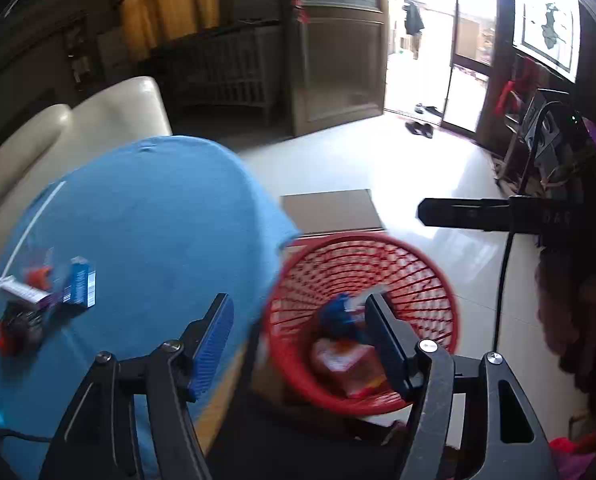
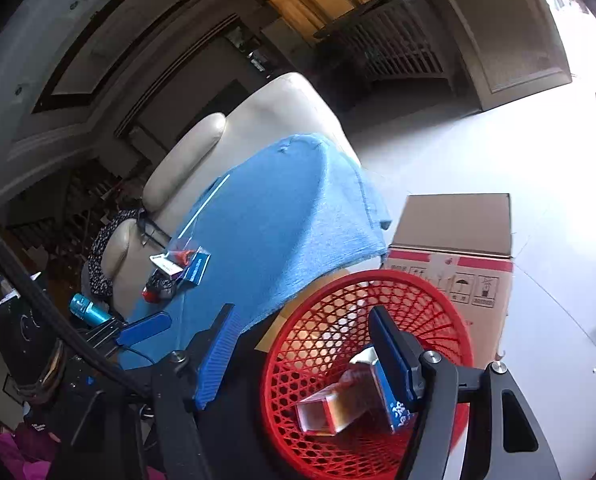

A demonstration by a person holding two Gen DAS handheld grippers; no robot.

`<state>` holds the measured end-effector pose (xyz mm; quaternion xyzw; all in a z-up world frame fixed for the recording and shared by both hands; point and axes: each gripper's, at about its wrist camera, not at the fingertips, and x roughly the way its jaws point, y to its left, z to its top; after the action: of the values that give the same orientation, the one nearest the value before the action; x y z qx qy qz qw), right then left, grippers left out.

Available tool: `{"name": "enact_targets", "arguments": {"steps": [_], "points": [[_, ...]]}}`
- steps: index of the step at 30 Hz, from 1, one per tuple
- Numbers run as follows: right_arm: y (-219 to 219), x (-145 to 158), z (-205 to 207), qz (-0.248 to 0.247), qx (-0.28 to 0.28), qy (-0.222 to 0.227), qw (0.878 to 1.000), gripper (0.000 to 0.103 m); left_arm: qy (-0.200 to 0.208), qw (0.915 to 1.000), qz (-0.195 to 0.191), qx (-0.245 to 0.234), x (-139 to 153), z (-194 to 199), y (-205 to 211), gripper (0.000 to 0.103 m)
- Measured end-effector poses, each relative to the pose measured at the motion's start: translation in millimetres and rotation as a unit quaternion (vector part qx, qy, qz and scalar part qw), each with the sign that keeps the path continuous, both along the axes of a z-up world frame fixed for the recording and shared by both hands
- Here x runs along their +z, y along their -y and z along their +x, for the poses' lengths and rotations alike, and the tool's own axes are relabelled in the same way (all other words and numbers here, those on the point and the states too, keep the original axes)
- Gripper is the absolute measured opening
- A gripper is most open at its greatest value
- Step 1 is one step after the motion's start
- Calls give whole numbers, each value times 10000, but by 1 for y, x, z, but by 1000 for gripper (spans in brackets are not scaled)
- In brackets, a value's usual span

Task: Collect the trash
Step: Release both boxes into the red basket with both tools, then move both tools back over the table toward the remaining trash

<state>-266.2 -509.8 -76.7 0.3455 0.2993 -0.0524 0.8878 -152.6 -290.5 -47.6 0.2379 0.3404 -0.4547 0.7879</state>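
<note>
A: Any readable text?

B: Barely. The brown cardboard box with the red band carries a row of printed handling pictograms along its side, an umbrella sign among them (captions under them too small to read).

A: The cartons?

B: The blue carton in the red plastic mesh basket shows white characters, illegible. The small blue-and-white carton on the blue cloth has print, blurred.

Each claw has black linkages, silver screws, blue ribbed pads.
</note>
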Motion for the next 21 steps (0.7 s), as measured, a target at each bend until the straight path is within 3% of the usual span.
{"name": "enact_targets", "arguments": {"steps": [4,8,15,21], "points": [[-18,6,19,-199,236,-86,9995,70,5,9981,-117,604,2,30,-47,71],[-44,14,51,-345,578,-144,9976,70,51,9898,-223,1406,4,64,-105,72],[-98,17,120,-422,1252,-271,9909,70,353,9628,-86,2679,-1,117,-204,72],[-151,10,182,-483,1835,-476,9807,70,308,9374,0,3469,-8,163,-267,72]]}}
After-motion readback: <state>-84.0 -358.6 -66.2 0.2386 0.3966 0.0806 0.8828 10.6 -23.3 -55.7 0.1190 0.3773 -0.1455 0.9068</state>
